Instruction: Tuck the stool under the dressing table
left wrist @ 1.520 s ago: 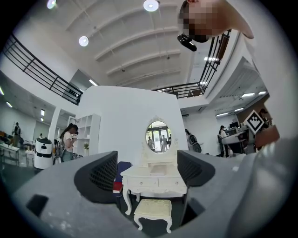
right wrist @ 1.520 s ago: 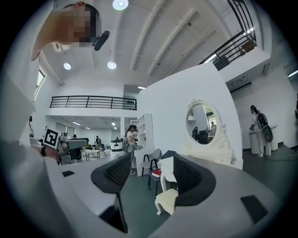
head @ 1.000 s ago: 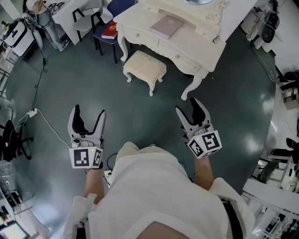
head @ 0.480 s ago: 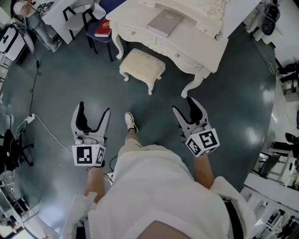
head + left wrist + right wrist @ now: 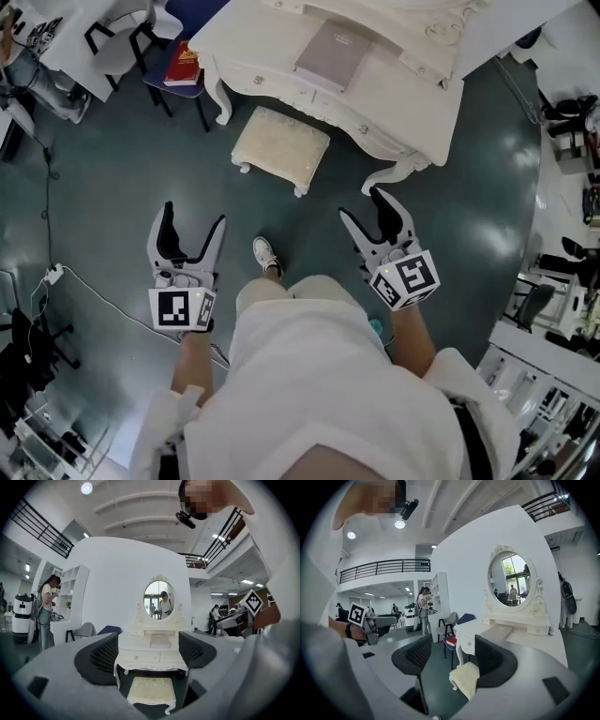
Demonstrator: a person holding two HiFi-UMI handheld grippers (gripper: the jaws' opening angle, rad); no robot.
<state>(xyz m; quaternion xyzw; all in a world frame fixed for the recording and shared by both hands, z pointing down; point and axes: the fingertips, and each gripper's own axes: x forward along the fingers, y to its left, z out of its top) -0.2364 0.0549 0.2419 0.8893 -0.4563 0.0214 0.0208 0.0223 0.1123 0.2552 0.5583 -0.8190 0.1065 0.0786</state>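
Both grippers are empty, and the jaws of the left gripper [image 5: 194, 217] and the right gripper [image 5: 364, 206] stand wide apart, low in the frame and well short of the stool [image 5: 281, 150]. The cream stool stands on the dark floor at upper centre, just in front of the dressing table [image 5: 403, 89], mostly outside the kneehole and slightly askew to the table's front. The likeliest fault is a lopsided push: pressing one end harder would swing the stool and jam a leg against the curved table leg [image 5: 398, 173] at the right. The padded top may also give under the jaws and slip. A white cable [image 5: 89, 281] trails at lower left, near the person's feet.
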